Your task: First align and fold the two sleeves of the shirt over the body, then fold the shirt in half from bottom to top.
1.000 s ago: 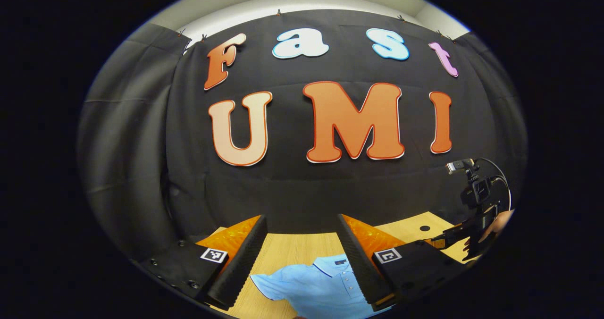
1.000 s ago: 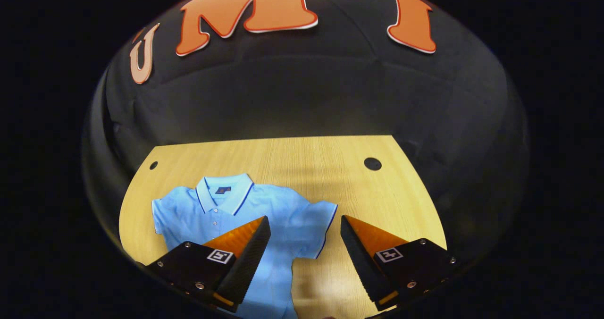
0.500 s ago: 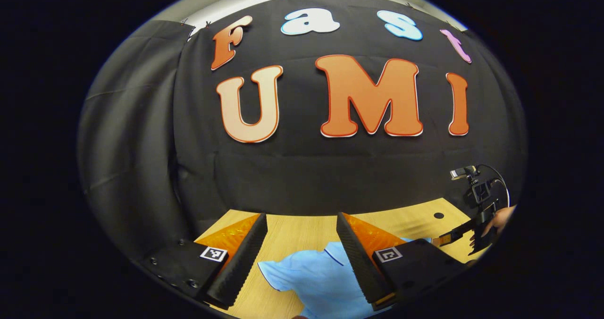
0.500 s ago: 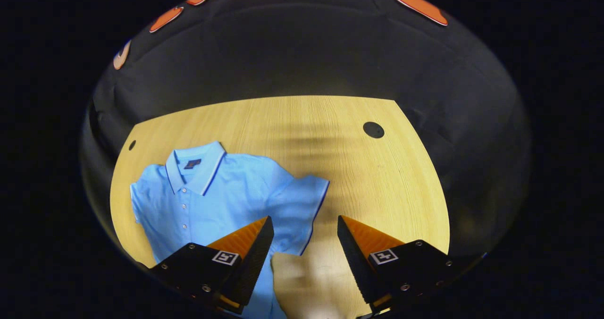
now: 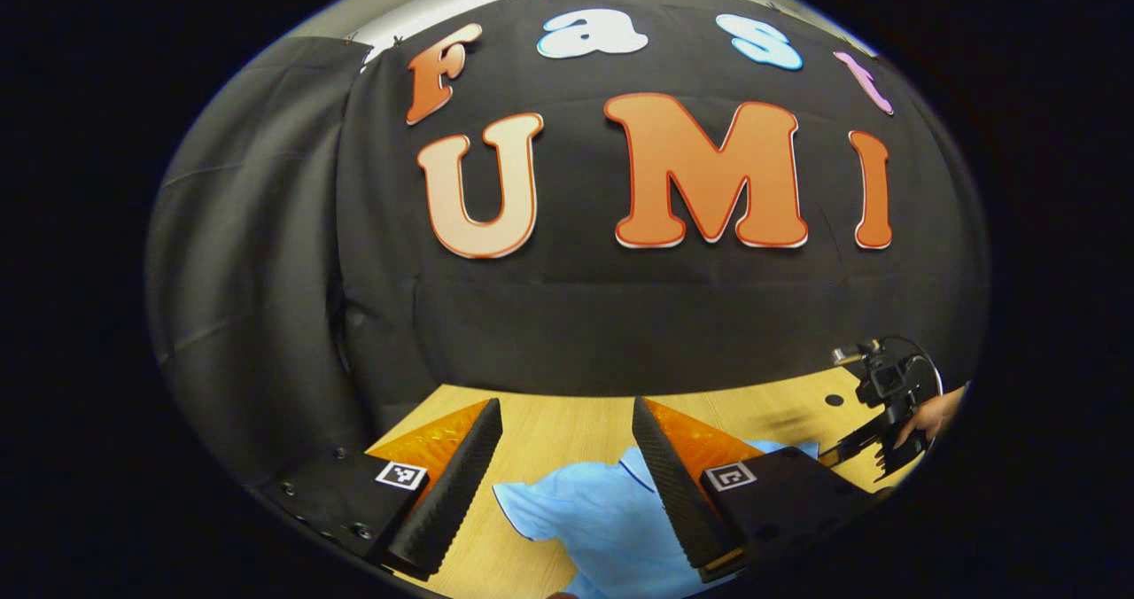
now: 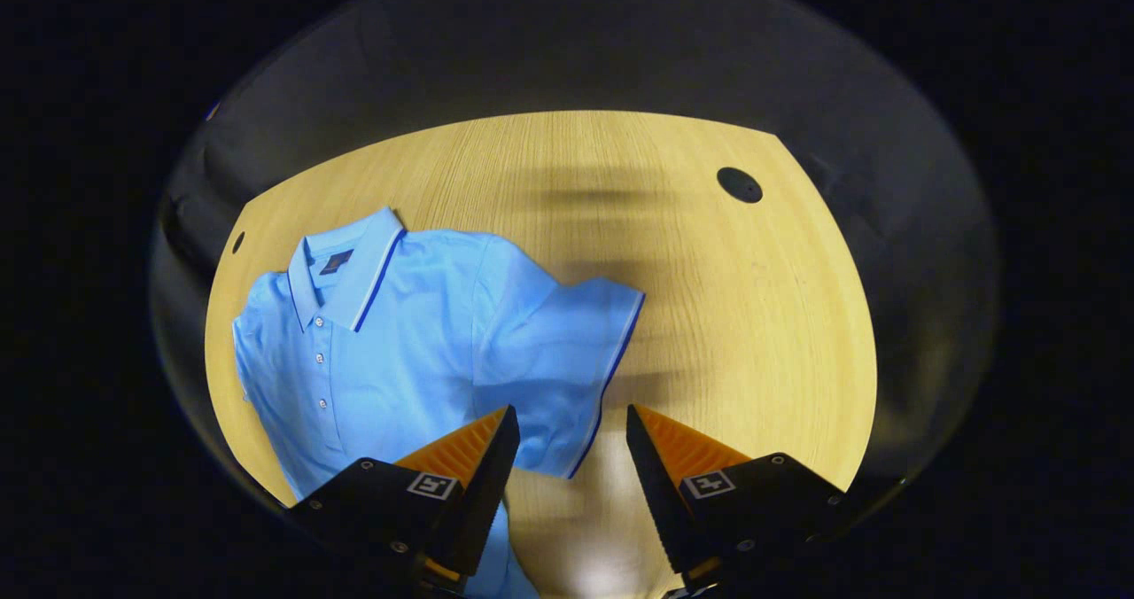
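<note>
Above the shirt (image 6: 399,333), both the left gripper (image 5: 567,466) and right gripper (image 6: 567,457) hover, jaws released.

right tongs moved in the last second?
Yes. The right tongs tipped downward and advanced: the table hole rose in the right gripper view, and the shirt looms larger.

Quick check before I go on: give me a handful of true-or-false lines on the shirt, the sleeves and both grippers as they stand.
1. The shirt lies flat on the table. True.
2. The right gripper is shut on the sleeve. False: its jaws are open above the sleeve's edge, gripping nothing.
3. The sleeve is already folded over the body. False: it is spread out sideways.
4. The left gripper is open. True.
5. The collar is buttoned under a jacket. False: no jacket; the collar lies bare.
</note>
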Action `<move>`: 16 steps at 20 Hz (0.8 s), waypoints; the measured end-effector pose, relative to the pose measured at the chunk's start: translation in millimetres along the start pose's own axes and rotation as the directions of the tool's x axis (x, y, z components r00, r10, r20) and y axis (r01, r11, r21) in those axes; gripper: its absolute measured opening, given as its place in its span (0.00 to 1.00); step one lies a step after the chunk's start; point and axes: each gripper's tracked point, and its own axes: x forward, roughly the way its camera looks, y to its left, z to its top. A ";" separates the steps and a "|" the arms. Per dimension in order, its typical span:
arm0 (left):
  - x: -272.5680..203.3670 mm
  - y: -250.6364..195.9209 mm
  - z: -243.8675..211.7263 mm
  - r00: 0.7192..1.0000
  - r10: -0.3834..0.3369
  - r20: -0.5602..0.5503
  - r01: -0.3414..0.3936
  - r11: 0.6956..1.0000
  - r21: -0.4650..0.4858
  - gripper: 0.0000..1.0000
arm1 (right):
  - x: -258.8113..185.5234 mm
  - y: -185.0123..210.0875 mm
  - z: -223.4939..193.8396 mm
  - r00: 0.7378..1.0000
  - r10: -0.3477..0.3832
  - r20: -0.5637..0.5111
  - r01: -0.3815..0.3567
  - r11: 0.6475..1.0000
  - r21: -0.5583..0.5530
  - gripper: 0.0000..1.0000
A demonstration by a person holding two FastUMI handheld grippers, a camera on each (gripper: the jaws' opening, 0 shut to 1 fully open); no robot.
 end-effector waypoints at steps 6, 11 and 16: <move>-12.9 -8.1 23.5 0.996 -0.020 0.082 0.016 0.999 0.052 0.98 | 15.7 5.1 -12.7 0.997 -0.012 -0.075 0.012 1.000 0.001 0.56; -20.3 -7.9 28.7 0.995 -0.022 0.094 0.016 0.998 0.062 1.00 | 22.9 6.6 -21.8 0.990 -0.019 -0.139 0.025 0.999 0.043 0.30; -28.7 -0.8 29.4 0.995 -0.007 0.100 0.003 0.999 0.047 1.00 | 14.8 11.6 -11.5 0.989 0.076 -0.124 -0.052 0.981 0.186 0.07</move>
